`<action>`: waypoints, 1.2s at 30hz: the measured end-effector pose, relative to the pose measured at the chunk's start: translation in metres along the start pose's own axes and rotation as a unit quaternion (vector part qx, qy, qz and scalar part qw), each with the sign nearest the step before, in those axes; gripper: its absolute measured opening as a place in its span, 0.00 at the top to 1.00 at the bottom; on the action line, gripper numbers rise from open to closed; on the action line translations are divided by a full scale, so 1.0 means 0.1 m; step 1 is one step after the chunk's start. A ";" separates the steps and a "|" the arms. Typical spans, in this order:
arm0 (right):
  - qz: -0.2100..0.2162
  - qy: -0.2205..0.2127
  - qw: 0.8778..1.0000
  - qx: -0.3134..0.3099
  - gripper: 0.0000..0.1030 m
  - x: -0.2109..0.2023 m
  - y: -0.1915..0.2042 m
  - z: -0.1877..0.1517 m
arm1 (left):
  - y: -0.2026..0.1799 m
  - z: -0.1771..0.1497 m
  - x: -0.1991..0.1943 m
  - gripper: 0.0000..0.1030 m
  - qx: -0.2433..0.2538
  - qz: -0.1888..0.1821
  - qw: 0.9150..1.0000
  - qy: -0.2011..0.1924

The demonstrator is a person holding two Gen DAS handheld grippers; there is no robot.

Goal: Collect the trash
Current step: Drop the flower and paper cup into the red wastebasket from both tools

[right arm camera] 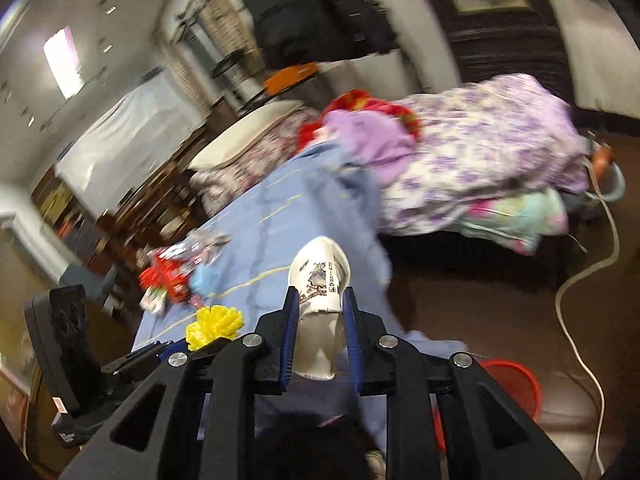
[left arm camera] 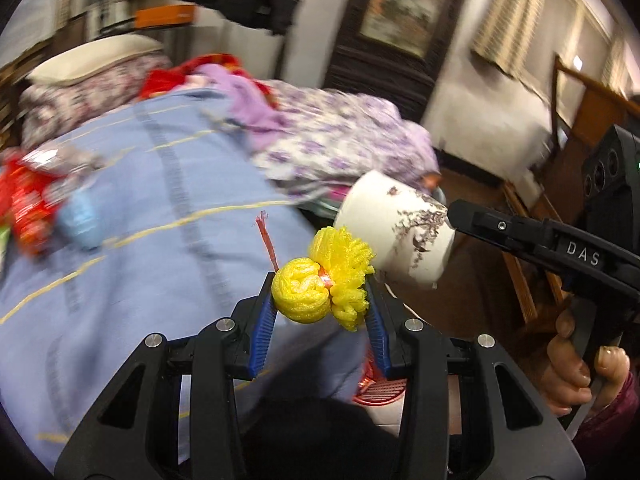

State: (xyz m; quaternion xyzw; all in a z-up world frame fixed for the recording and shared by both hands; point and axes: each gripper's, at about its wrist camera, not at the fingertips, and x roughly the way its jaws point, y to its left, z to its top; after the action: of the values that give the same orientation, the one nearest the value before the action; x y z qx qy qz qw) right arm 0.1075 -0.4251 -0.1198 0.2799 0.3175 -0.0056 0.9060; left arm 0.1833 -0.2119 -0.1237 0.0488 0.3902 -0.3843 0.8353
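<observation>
Here we hold a yellow foam net (left arm camera: 322, 282) pinched between the blue fingers (left arm camera: 262, 330) of our left gripper (left arm camera: 320, 300), above the blue bedsheet (left arm camera: 160, 200). Farther left on the bed lie red snack wrappers (left arm camera: 24, 204). To the right, our right gripper (right arm camera: 320, 312) clamps a crushed white paper cup (right arm camera: 318, 300) between its fingers (right arm camera: 290, 336), over the bed edge beside a red basket (right arm camera: 516, 380).

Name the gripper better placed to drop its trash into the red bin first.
Probably the right. The right gripper holds the paper cup with the red bin just beside it. The left gripper, holding yellow foam netting, sits further off.
</observation>
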 end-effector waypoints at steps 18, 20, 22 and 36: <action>-0.109 0.103 0.971 0.189 0.99 0.20 -2.02 -0.79 | -1.18 -0.30 1.74 0.60 0.115 -0.062 0.982 0.135; -0.113 0.093 0.972 0.182 0.99 0.17 -2.00 -0.74 | -1.18 -0.34 1.83 0.60 0.114 -0.063 0.980 0.151; -0.109 0.085 0.974 0.181 0.97 0.16 -1.97 -0.71 | -1.17 -0.35 1.88 0.60 0.113 -0.064 0.978 0.163; -0.104 0.047 0.978 0.174 0.92 -0.08 -1.86 -0.51 | -1.31 -0.50 1.99 0.28 0.149 -0.060 0.966 0.202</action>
State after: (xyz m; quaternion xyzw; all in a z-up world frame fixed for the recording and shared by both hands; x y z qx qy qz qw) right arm 0.0369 -0.5574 -0.2418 0.3981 0.3811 -0.1422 0.8222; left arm 0.1430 -0.4049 -0.2670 0.2255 0.4916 -0.4695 0.6979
